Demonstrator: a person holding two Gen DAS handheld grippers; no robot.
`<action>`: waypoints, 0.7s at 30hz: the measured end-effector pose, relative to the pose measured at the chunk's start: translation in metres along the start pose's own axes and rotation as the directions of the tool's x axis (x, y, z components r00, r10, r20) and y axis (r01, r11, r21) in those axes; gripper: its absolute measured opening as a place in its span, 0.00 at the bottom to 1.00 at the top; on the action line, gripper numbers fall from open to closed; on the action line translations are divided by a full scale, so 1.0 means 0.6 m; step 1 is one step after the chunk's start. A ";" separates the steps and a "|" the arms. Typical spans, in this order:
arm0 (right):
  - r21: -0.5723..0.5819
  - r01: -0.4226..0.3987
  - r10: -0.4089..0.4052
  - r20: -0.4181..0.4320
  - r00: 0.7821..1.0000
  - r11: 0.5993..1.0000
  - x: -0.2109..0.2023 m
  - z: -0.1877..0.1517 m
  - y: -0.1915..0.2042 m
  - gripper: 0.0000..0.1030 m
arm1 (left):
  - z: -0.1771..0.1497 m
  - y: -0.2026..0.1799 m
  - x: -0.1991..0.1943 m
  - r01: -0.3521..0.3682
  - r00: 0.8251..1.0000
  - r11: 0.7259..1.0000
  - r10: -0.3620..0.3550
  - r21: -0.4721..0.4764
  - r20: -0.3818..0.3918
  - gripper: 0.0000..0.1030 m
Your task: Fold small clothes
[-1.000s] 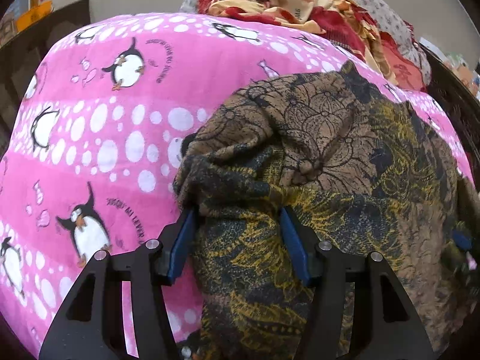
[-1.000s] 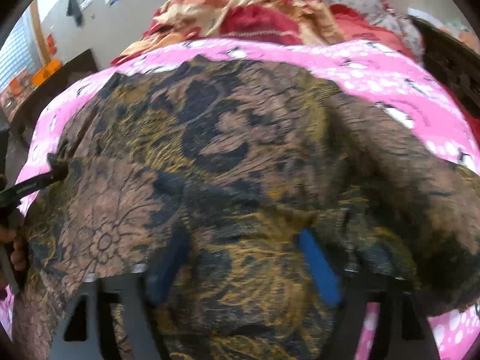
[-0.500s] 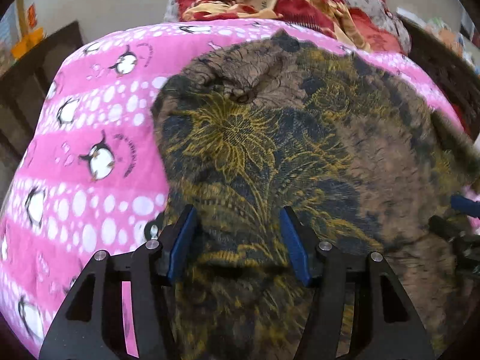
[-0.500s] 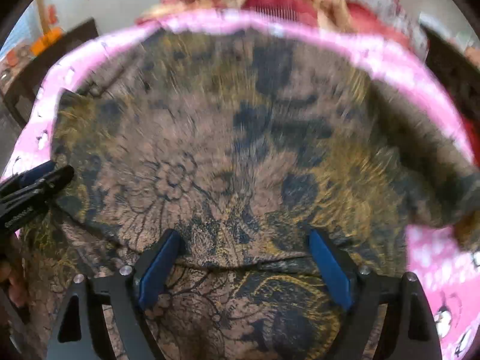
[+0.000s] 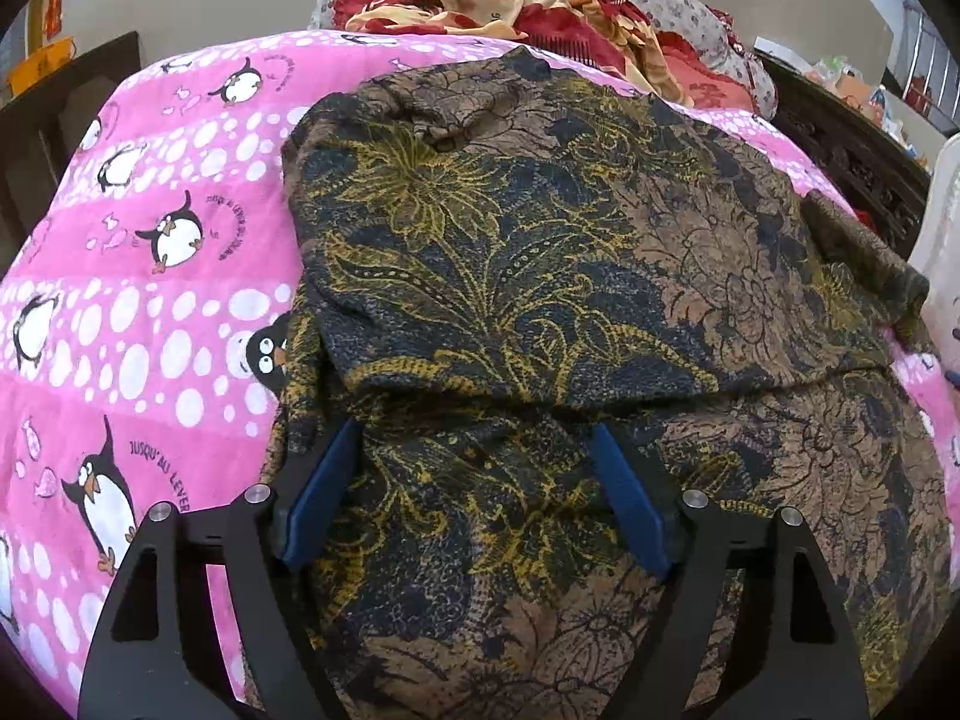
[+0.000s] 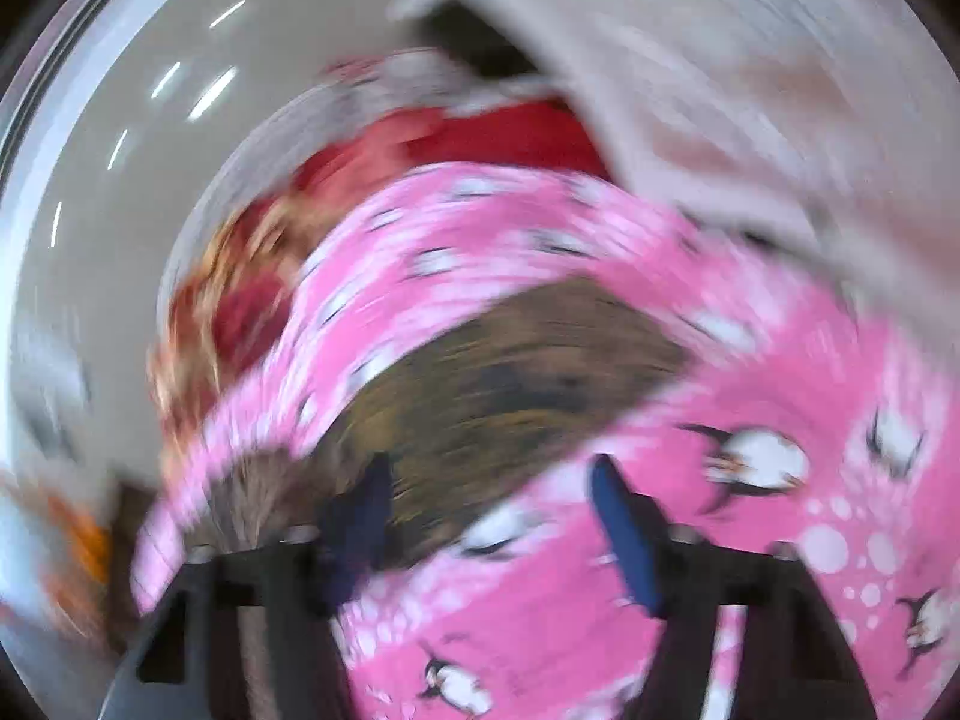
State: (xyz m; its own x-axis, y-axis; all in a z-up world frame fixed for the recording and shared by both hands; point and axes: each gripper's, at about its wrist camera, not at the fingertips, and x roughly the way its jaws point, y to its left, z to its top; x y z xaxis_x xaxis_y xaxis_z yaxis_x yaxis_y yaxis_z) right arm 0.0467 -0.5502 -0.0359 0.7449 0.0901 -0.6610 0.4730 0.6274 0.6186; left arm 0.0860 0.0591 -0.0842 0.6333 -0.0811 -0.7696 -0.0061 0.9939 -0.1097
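A brown, black and yellow floral garment (image 5: 540, 252) lies on the pink penguin blanket (image 5: 150, 312), its upper layer folded over toward me with the fold edge just beyond my left gripper (image 5: 475, 429). That gripper's jaws are opening; cloth lies between the blue pads but they do not press it. In the right wrist view everything is blurred by motion. My right gripper (image 6: 489, 462) hovers over the pink blanket (image 6: 750, 408) at the garment's (image 6: 510, 372) edge, its jaws closing with nothing gripped between them.
A pile of red and cream floral bedding (image 5: 510, 6) sits at the far end of the bed. Dark wooden furniture (image 5: 852, 144) stands at the right and a white plastic object (image 5: 942, 240) at the right edge. More dark furniture (image 5: 60, 108) stands at the left.
The left jaws have spread and let go of the cloth, which now lies folded over. The right gripper has swung off the garment toward the blanket, rolling as it went, and its jaws have narrowed.
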 end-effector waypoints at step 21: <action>-0.431 -0.123 0.249 0.249 0.936 0.894 -0.094 0.076 0.255 0.05 | 0.004 0.002 0.004 0.021 1.000 1.000 -0.020 -0.018 0.007 0.79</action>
State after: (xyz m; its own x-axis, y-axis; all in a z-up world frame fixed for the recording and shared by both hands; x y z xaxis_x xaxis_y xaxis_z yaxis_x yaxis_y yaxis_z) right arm 0.0984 -0.4946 0.1156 0.9323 0.0478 -0.3584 0.1282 0.8831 0.4513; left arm 0.0895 0.0602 -0.0847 0.6390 -0.1008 -0.7625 -0.0067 0.9906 -0.1366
